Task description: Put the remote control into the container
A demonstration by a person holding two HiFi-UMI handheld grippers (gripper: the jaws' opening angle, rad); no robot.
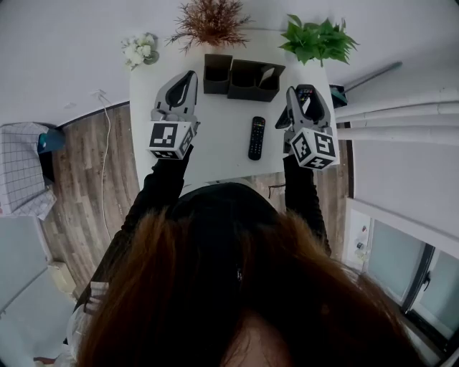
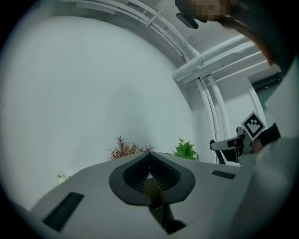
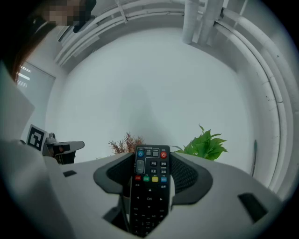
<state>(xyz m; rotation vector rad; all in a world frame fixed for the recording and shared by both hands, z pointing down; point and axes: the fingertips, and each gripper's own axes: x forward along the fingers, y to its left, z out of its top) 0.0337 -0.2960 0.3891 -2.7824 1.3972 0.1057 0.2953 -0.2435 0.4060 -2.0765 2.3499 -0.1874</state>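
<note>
My right gripper (image 1: 303,94) is raised over the right end of the white table (image 1: 222,161), shut on a black remote control (image 3: 150,191). That remote stands upright between the jaws, coloured buttons facing the camera, and also shows in the head view as a dark remote control (image 1: 305,100). A second black remote (image 1: 256,137) lies flat on the table between the grippers. Two dark containers, a small one (image 1: 217,74) and a wider one (image 1: 256,80), stand at the table's far edge. My left gripper (image 1: 189,77) is held up at the left, shut with nothing in it (image 2: 149,176).
Behind the containers stand a reddish dried plant (image 1: 210,20) and a green leafy plant (image 1: 318,39); white flowers (image 1: 140,50) sit at the far left corner. White pipes (image 1: 401,115) run along the right. Wood floor (image 1: 86,179) lies left of the table.
</note>
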